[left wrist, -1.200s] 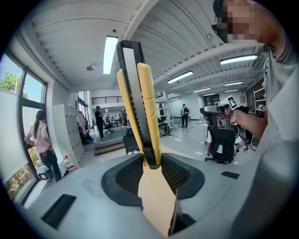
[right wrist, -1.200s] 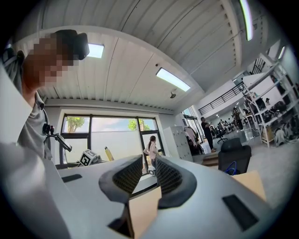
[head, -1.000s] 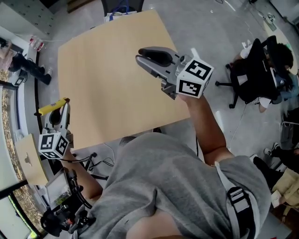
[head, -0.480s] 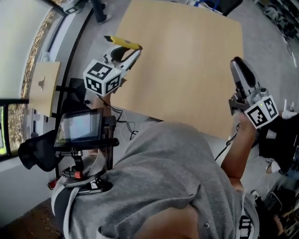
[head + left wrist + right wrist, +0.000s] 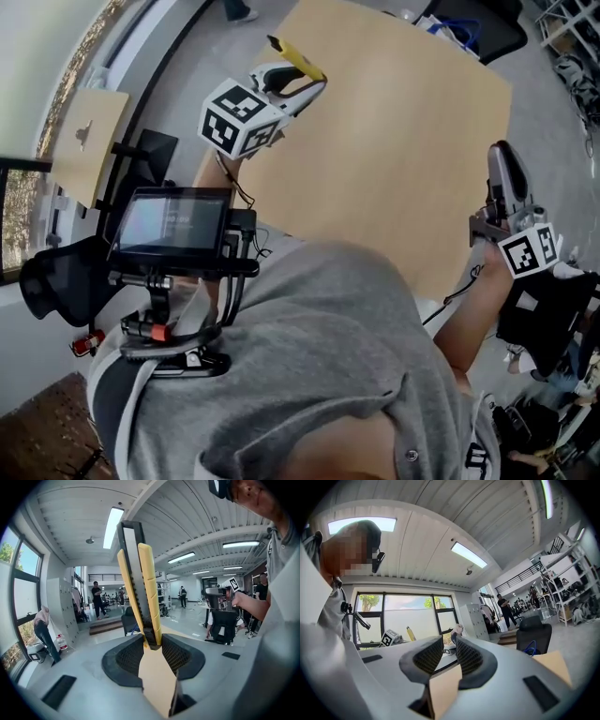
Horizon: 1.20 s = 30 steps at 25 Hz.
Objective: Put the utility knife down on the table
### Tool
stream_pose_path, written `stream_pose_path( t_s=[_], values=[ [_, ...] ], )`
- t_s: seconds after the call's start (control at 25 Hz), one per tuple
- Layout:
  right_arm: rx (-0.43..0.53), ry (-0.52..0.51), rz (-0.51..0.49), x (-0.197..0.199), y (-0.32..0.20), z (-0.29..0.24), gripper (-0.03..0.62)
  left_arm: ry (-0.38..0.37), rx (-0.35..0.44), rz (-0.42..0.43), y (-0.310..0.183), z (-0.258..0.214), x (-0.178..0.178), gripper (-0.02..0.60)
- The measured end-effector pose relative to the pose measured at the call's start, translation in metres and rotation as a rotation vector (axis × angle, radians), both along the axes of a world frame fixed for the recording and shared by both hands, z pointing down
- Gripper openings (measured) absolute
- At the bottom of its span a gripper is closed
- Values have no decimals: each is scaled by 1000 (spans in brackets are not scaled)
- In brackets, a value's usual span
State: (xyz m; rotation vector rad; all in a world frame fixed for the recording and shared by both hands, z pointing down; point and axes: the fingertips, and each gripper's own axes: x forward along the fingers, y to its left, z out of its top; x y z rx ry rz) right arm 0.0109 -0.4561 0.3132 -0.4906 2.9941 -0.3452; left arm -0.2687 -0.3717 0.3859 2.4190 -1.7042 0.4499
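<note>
We hold two tongs and one utility knife. Our left tongs (image 5: 302, 84) are raised by the tabletop's (image 5: 403, 141) far left corner. They are clenched on the yellow-and-black utility knife (image 5: 296, 58), which juts past their tips in the air. Our right tongs (image 5: 503, 167) hover at the right edge, slightly parted and empty.

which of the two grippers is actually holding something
The left gripper: its jaws are clamped on the yellow utility knife. The right gripper has a narrow gap between its jaws and nothing in it.
</note>
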Motion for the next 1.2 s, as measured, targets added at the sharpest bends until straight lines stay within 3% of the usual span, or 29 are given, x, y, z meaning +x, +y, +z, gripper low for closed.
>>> stream_pose_path(
  t_s=[0.16, 0.24, 0.88, 1.2],
  values=[
    [-31, 32, 5, -60, -31, 24, 80, 28, -37, 5, -28, 31, -57, 121],
    [-27, 48, 11, -73, -36, 26, 80, 34, -44, 9, -34, 37, -68, 121],
    [-45, 36, 9, -75, -41, 33, 80, 26, -59, 17, -46, 42, -71, 123],
    [-57, 33, 10, -83, -37, 36, 80, 9, -111, 4, -53, 56, -90, 123]
  ],
)
